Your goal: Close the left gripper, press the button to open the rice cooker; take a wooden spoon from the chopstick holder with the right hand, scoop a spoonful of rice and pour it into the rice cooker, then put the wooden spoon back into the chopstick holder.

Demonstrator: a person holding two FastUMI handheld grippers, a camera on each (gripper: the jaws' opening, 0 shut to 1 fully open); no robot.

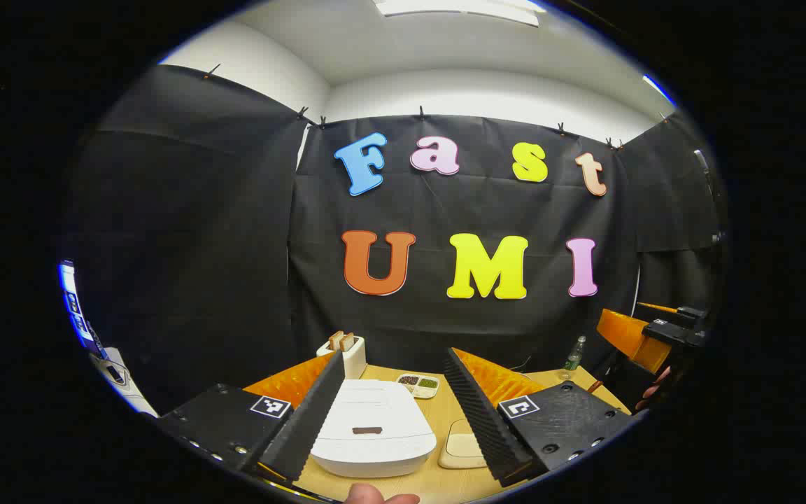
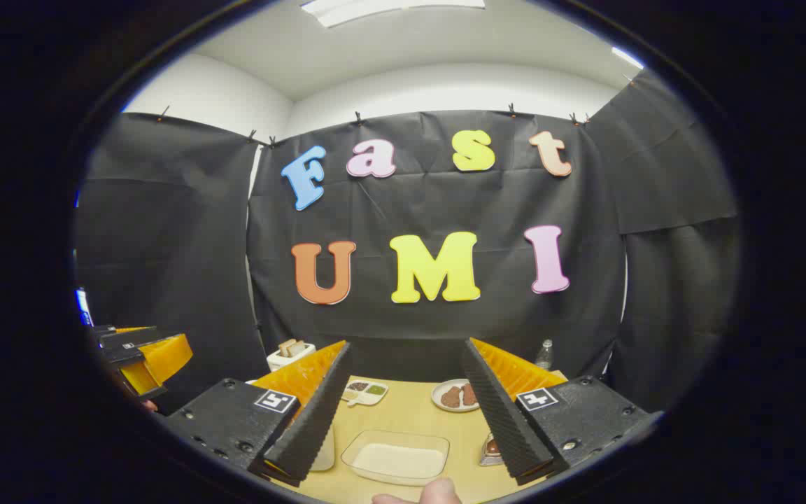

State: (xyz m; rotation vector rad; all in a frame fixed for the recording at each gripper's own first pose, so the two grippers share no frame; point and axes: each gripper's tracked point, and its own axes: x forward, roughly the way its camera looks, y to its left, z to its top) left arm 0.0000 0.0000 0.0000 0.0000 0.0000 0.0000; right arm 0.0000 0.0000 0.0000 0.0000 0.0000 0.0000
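The left gripper stood with jaws wide apart, the closed rice cooker framed between them at bottom centre (lid still down). The right gripper, likewise spread, overlooked the rice tray low in frame.

Left gripper jaws wide apart, air between them free above shut rice cooker; toaster and dish stand behind it. Right gripper jaws apart, open table past rice tray, plate beyond
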